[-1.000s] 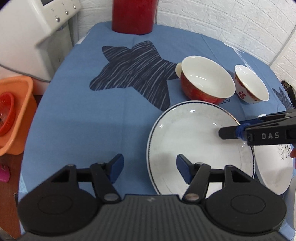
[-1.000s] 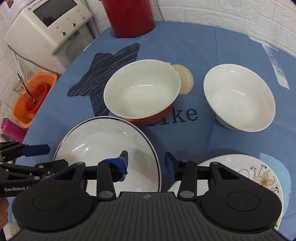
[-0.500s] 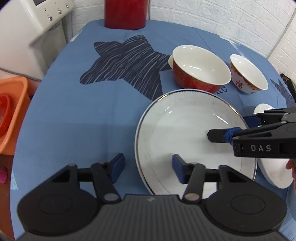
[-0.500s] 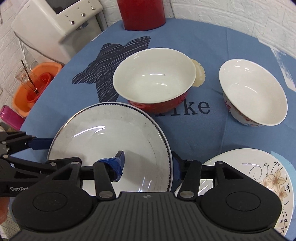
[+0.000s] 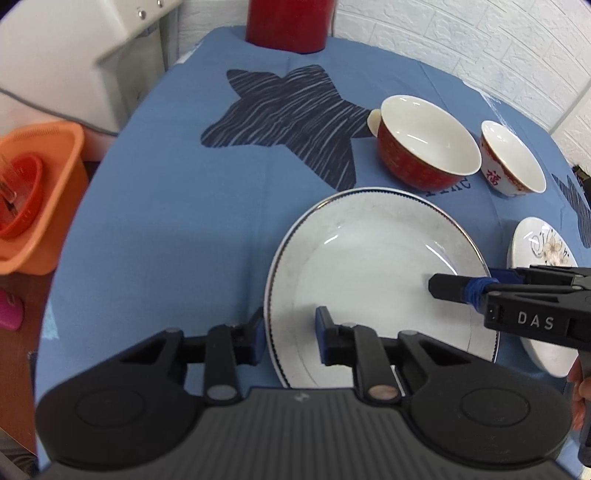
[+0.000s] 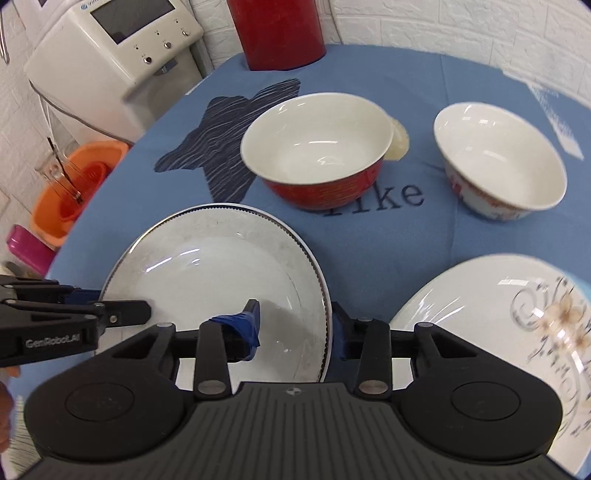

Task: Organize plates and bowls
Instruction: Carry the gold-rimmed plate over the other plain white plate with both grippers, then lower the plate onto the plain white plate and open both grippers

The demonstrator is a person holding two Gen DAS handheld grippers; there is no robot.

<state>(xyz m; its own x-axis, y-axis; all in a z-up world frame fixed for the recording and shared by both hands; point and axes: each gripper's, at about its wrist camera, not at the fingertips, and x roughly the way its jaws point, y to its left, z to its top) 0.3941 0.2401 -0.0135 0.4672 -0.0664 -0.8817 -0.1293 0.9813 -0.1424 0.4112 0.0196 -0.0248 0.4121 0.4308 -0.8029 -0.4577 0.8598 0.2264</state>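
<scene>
A large white plate with a dark rim [image 5: 369, 266] [image 6: 221, 273] is held up off the blue tablecloth between both grippers. My left gripper [image 5: 288, 341] straddles its left rim, fingers closed on it. My right gripper [image 6: 295, 328] straddles its right rim, closed on it; it also shows in the left wrist view [image 5: 480, 288]. A red bowl [image 5: 424, 147] [image 6: 317, 147] and a smaller white bowl with red pattern [image 5: 513, 162] [image 6: 498, 162] stand behind. A floral plate [image 6: 498, 321] [image 5: 543, 251] lies at the right.
A red cylinder [image 6: 277, 29] stands at the table's far edge. A white appliance [image 6: 110, 55] stands beyond the table at left. An orange basket [image 5: 33, 192] with a red item sits off the left edge. A small cream disc [image 6: 397, 142] lies behind the red bowl.
Both grippers have narrowed onto the large plate's opposite rims, and the plate has come up off the cloth with them. The bowls and floral plate have not moved.
</scene>
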